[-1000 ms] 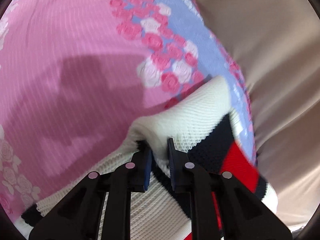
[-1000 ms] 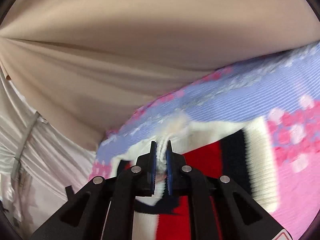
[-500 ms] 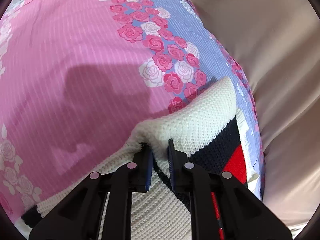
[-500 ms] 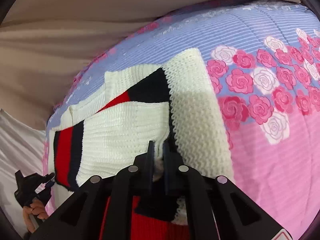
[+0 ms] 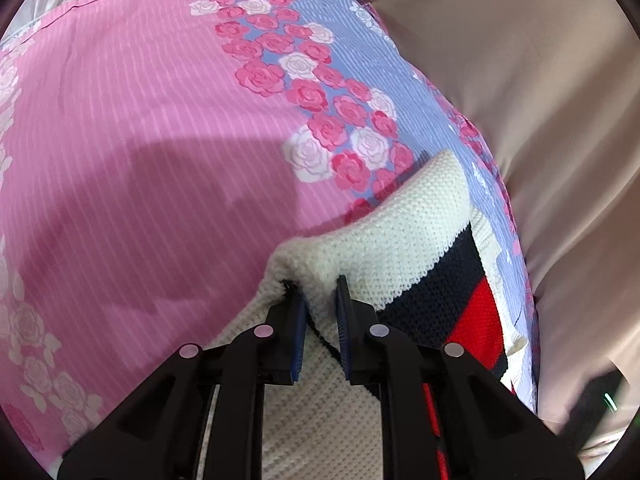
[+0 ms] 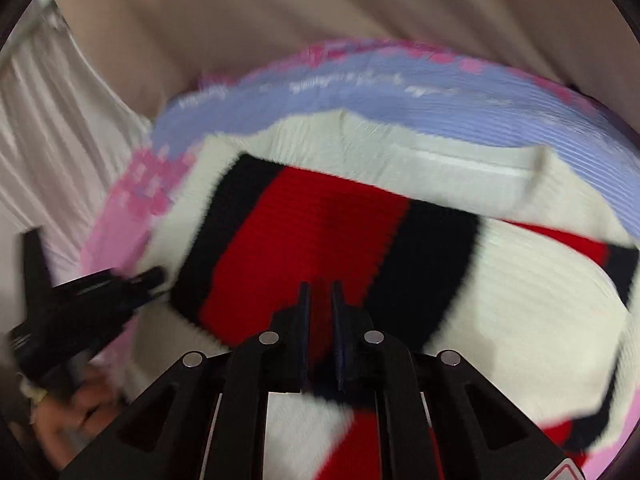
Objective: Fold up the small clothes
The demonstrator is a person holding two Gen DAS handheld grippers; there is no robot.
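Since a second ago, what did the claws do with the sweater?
The right claw swung across the sweater and no longer pinches the white edge; its jaws sit nearly shut, nothing visible between them. The left claw kept hold of the sweater's white fold on the flowery sheet.

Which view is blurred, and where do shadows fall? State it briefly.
Right wrist view: motion-blurred, smearing the sweater stripes and the sheet print. Left wrist view: sharp, with a broad dark shadow across the pink sheet; fisheye bends the edges in both.
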